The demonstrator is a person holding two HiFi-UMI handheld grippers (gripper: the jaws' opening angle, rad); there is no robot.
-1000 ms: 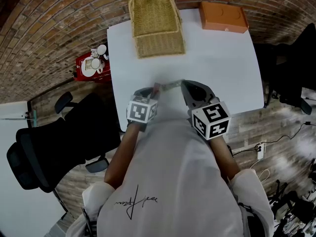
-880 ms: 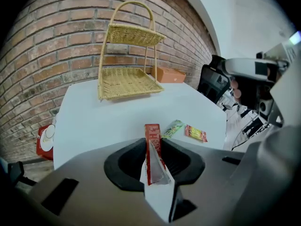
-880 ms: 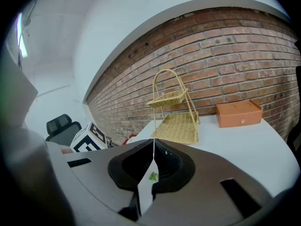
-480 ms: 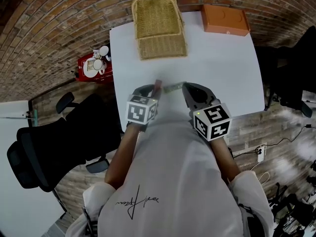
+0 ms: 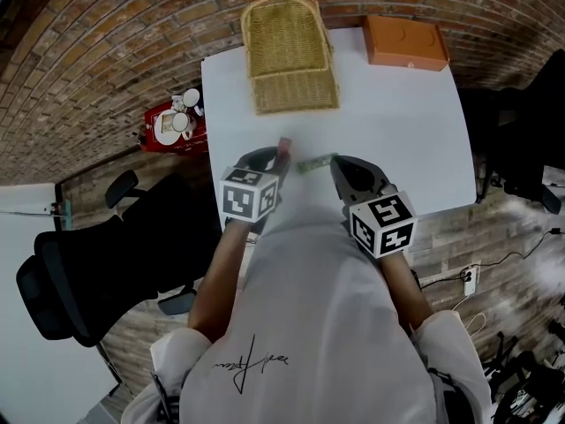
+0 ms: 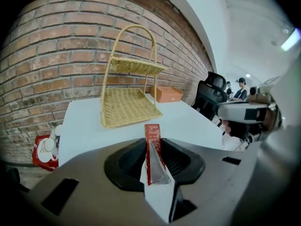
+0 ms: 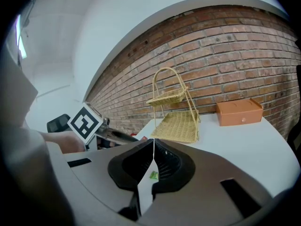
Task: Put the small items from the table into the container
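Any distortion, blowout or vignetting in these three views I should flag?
Head view: fisheye, brick wall bows round the table, its white top nearly blown out. Left gripper view: dark vignetted corners, ceiling light flares at right, red sachet in the jaws sharp. Right gripper view: same vignette, ceiling pale and featureless, wicker basket crisp.

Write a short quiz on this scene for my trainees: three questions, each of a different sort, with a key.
1. True or false: the left gripper is shut on a red sachet.
2. Which thing stands beside the wicker basket at the far edge of the table? A. an orange box B. a blue bowl C. a glass bottle
3. Fill in: the jaws of the right gripper are ____.
Key: 1 true; 2 A; 3 shut.
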